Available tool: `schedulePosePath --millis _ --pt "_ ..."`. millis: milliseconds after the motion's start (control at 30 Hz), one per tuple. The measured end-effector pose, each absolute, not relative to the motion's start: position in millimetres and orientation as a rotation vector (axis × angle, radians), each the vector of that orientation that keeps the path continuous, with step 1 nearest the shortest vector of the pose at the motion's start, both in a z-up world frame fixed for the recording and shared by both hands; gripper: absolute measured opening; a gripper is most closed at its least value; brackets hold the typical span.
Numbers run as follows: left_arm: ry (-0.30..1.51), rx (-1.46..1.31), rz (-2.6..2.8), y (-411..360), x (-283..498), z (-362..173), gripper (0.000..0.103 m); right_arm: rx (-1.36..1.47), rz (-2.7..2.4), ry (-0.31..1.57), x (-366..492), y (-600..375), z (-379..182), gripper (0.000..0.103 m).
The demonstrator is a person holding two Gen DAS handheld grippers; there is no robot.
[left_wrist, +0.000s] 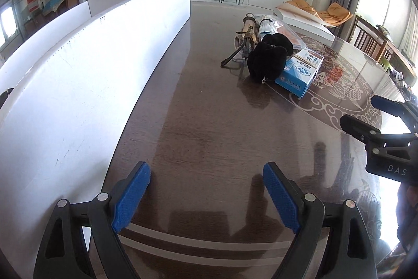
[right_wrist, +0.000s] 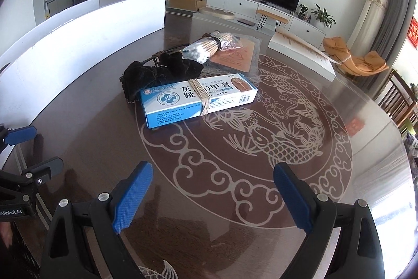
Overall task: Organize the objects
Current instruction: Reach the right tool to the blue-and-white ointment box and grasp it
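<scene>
A blue-and-white carton point(right_wrist: 198, 98) bound with rubber bands lies mid-table; it also shows in the left wrist view point(left_wrist: 300, 72). Behind it lies a black cloth pouch point(right_wrist: 159, 75) point(left_wrist: 266, 58), a bundle of sticks in silver wrap point(right_wrist: 209, 47) point(left_wrist: 249, 29), and a flat orange item in clear plastic point(right_wrist: 235, 56). My left gripper point(left_wrist: 206, 194) is open and empty over the bare table near its front edge. My right gripper point(right_wrist: 213, 198) is open and empty, well short of the carton. Each gripper shows at the edge of the other's view point(left_wrist: 365, 119) point(right_wrist: 31, 151).
A white curved board point(left_wrist: 86, 75) point(right_wrist: 78, 49) stands upright along the left of the dark round table point(right_wrist: 261, 148), which has a fish pattern under glass. A white flat box point(right_wrist: 303, 54) lies at the far right. Wooden chairs point(right_wrist: 402, 101) stand beyond the right edge.
</scene>
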State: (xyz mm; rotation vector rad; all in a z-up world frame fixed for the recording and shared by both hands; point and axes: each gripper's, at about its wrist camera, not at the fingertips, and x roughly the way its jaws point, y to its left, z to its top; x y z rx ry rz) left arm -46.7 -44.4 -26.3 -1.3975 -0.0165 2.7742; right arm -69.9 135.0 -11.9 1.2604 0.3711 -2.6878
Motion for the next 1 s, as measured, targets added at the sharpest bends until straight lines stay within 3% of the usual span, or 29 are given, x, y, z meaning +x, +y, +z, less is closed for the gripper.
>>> schedulePosePath --millis 233,300,367,500,700,767,833,867,1000 --pt "0.024 -1.394 2.794 -41 -51 -27 0.090 1.329 -2.694 0.268 -62 160 -28 0.097" --pt "0.026 -1.406 2.786 -41 -52 -29 0.100 1.343 -2.692 0.237 -63 162 -28 0.100" --pt "0.044 -1.391 2.776 -39 -51 -30 0.103 1.382 -2.670 0.184 -68 167 -30 0.103" --pt "0.050 -1.370 2.778 -39 -49 -31 0.103 1.457 -2.632 0.116 -81 172 -30 0.103" --pt "0.061 -1.313 2.786 -39 -42 -33 0.103 1.403 -2.674 -0.136 -137 163 -1 0.103" --pt "0.062 -1.306 2.785 -39 -41 -33 0.103 1.450 -2.674 -0.177 -168 153 -1 0.100" --pt "0.066 -1.295 2.782 -39 -40 -33 0.103 1.538 -2.639 -0.245 -193 143 -8 0.085" --pt "0.067 -1.290 2.780 -39 -39 -33 0.103 1.575 -2.617 -0.282 -203 140 -11 0.082" --pt "0.067 -1.281 2.781 -38 -39 -33 0.103 1.628 -2.645 -0.262 -212 119 -15 0.082"
